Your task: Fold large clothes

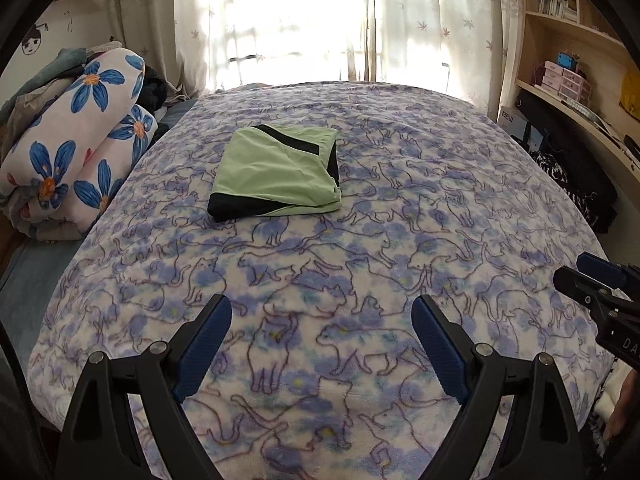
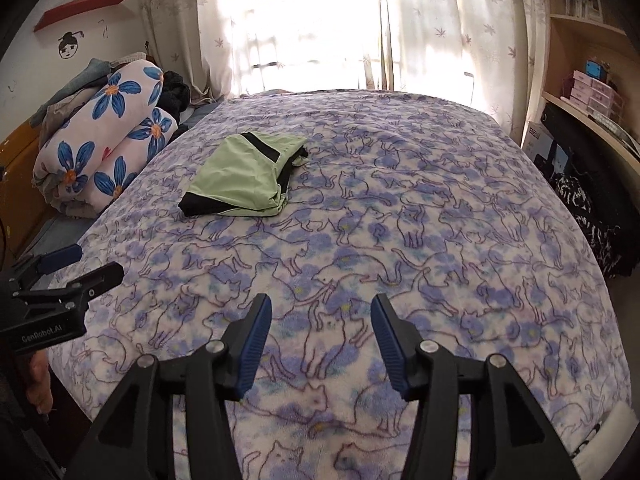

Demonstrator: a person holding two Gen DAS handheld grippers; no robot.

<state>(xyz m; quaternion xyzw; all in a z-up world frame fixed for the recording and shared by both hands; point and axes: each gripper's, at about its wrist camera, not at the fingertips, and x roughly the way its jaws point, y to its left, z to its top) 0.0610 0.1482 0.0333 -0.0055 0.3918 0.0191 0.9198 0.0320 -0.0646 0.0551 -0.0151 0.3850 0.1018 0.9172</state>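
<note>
Where fleece cat-print blanket (image 1: 360, 240) lies, folded green garment (image 1: 276, 168) rectangular, left claw (image 1: 322, 316), right claw (image 2: 320, 316) gaping, empty

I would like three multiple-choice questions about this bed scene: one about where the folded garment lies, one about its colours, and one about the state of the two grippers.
1. Where does the folded garment lie?
A. On the cat-print blanket, apart from both grippers
B. On the wooden shelf
C. Between the fingers of the right gripper

2. Which colours does it show?
A. Red and white
B. Light green with black panels
C. Blue only

3. How are the left gripper and the right gripper?
A. Both shut on cloth
B. One open, one shut
C. Both open and empty

Answers: 1 A, it rests far ahead on the blanket; 2 B, green cloth with black bands; 3 C, only blanket shows between each pair of fingers.
</note>
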